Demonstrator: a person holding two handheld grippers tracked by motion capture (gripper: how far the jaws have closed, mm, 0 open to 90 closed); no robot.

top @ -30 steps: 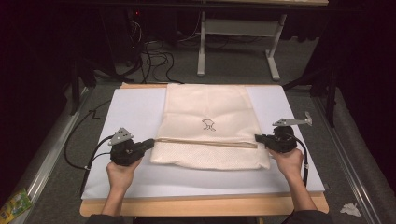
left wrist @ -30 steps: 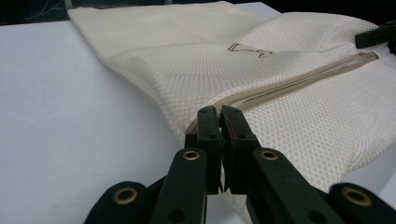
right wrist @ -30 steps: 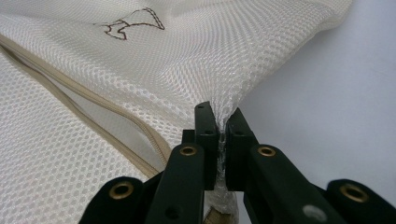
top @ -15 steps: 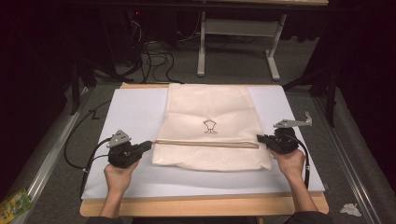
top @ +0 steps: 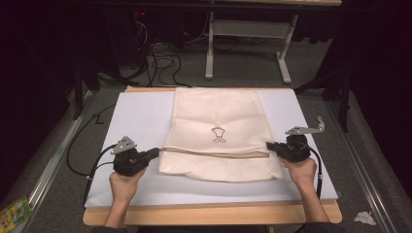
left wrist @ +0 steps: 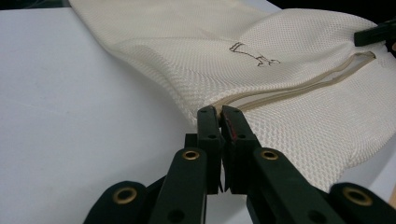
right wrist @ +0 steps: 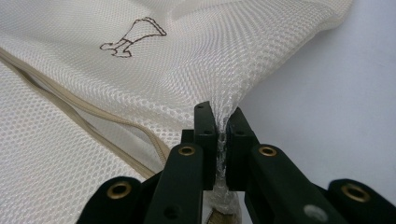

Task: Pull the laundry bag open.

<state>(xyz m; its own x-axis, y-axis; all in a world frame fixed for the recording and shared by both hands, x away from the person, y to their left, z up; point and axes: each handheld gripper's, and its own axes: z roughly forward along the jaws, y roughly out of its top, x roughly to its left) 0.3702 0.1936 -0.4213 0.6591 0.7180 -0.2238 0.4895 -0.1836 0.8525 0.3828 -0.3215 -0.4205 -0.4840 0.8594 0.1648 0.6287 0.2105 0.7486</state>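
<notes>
- The cream mesh bag (top: pixel 221 133) lies flat at the centre of the white board (top: pixel 136 114), its folded near edge running from nine to three o'clock.
- The left gripper (top: pixel 154 154), jaws closed, pinches the fold's nine o'clock end.
- The right gripper (top: pixel 270 145) clamps bunched mesh at the three o'clock end.
- Each hand is equally near its own corner.

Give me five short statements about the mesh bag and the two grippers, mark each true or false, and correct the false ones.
1. The right gripper pinches the mesh bag. True.
2. The bag is dark blue. False: it is cream.
3. The left gripper is shut at the bag's edge. True.
4. The bag hangs in the air. False: it lies on the white board.
5. The bag bears a small dark emblem. True.
</notes>
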